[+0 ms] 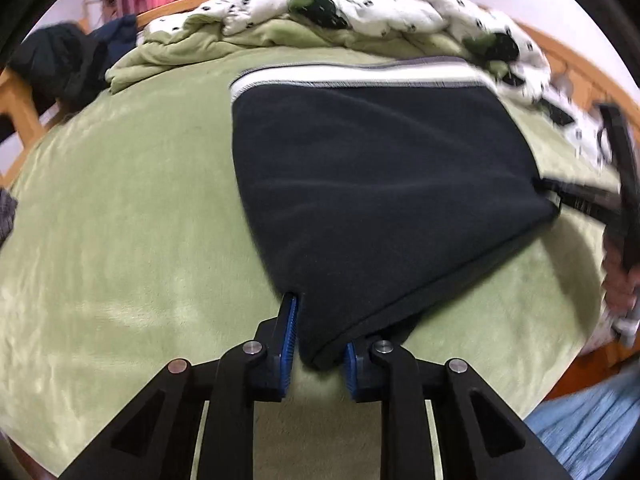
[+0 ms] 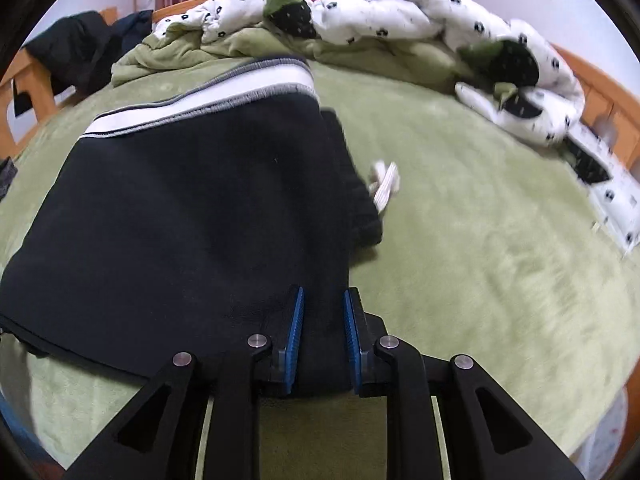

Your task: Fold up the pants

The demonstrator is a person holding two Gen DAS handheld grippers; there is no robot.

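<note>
Black fleece pants (image 1: 376,184) with a white and grey waistband (image 1: 352,76) lie folded on the green bed cover. My left gripper (image 1: 320,344) is shut on the near left corner of the pants, the cloth bunched between the blue pads. My right gripper (image 2: 324,340) is shut on the near right corner of the pants (image 2: 192,208). It also shows at the right edge of the left wrist view (image 1: 560,200), holding the far corner. The waistband (image 2: 200,92) lies at the far end. A white drawstring (image 2: 386,184) pokes out at the pants' right side.
The green bed cover (image 1: 120,220) spreads all around. A crumpled white patterned duvet (image 2: 400,16) and a green blanket (image 1: 168,56) pile along the headboard side. Dark clothes (image 1: 60,60) hang on the wooden bed frame at far left. The person's blue sleeve (image 1: 592,428) is at lower right.
</note>
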